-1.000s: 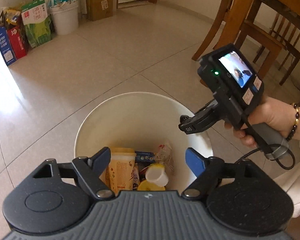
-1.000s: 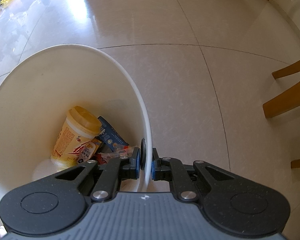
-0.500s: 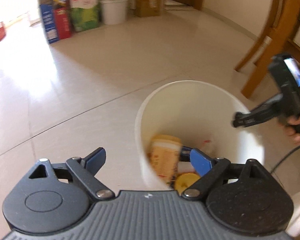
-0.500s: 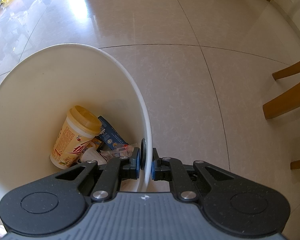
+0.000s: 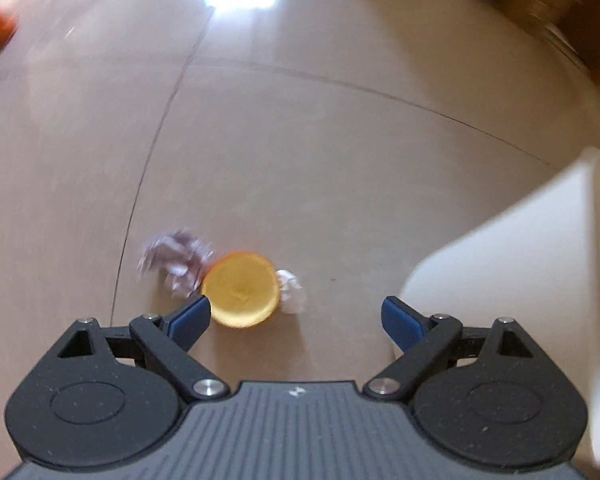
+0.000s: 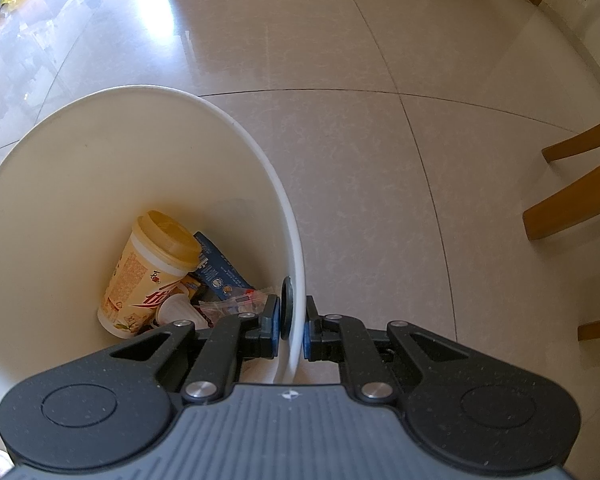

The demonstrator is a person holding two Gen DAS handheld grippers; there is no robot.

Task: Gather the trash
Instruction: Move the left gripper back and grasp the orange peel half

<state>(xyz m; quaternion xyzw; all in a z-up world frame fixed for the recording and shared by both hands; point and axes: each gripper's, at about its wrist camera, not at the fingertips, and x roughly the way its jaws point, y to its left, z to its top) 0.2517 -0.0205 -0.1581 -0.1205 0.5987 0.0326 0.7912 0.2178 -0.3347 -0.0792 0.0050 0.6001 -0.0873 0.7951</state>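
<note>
Glossy beige floor tiles (image 5: 340, 160) with thin dark joints fill both views, sunlight glaring off them toward 12 o'clock. In the left wrist view, which is motion-blurred, the left gripper (image 5: 296, 316) hangs above the floor with its blue-padded fingers (image 5: 190, 314) spread wide and nothing between them. Just ahead of its 9 o'clock finger lies a round yellow plastic lid (image 5: 240, 290), flat on the tiles. A crumpled silvery wrapper (image 5: 176, 264) touches the lid at its 10 o'clock side, and a small white paper wad (image 5: 292, 292) sits against its 3 o'clock edge. The outer wall of a white plastic bin (image 5: 520, 264) fills the 3 o'clock side.

In the right wrist view, the right gripper (image 6: 290, 332) is clamped on the rim of that white bin (image 6: 112, 152), one finger inside, one outside. Inside the bin lie a tall yellow instant-noodle cup (image 6: 148, 272), a blue printed packet (image 6: 220, 272) and smaller wrappers. Wooden chair legs (image 6: 572, 208) stand at 3 o'clock.
</note>
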